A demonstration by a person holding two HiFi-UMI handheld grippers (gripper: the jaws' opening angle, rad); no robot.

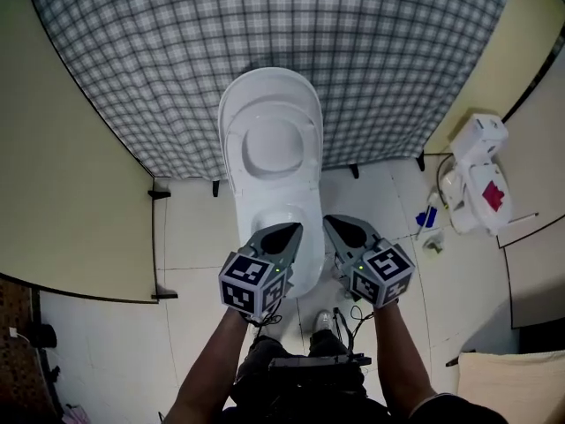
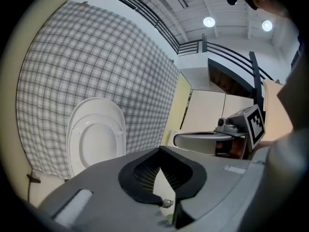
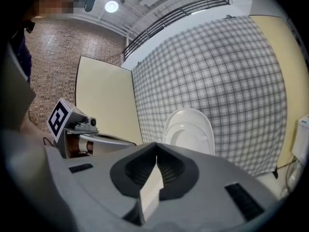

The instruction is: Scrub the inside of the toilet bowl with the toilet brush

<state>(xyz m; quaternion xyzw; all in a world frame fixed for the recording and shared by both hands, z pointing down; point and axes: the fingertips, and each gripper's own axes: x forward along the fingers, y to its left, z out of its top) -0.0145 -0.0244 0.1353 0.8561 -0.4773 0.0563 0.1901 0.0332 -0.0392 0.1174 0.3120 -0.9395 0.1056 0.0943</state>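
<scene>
A white toilet (image 1: pixel 274 179) stands against the checked backdrop with its lid (image 1: pixel 269 135) raised; the lid also shows in the left gripper view (image 2: pixel 95 139) and the right gripper view (image 3: pixel 189 131). The open bowl (image 1: pixel 284 221) lies just beyond both grippers. My left gripper (image 1: pixel 294 230) hovers over the bowl's near rim, jaws shut and empty (image 2: pixel 159 150). My right gripper (image 1: pixel 328 223) sits beside it at the bowl's right edge, also shut on nothing (image 3: pixel 155 145). Each gripper sees the other alongside. I cannot make out a toilet brush in any view.
A grey checked cloth (image 1: pixel 177 60) hangs behind the toilet, between beige panels (image 1: pixel 62 193). On the white tiled floor at right are a white appliance with a red patch (image 1: pixel 481 179), a small blue item (image 1: pixel 426 217) and cables. A shoe (image 1: pixel 322 321) is below the grippers.
</scene>
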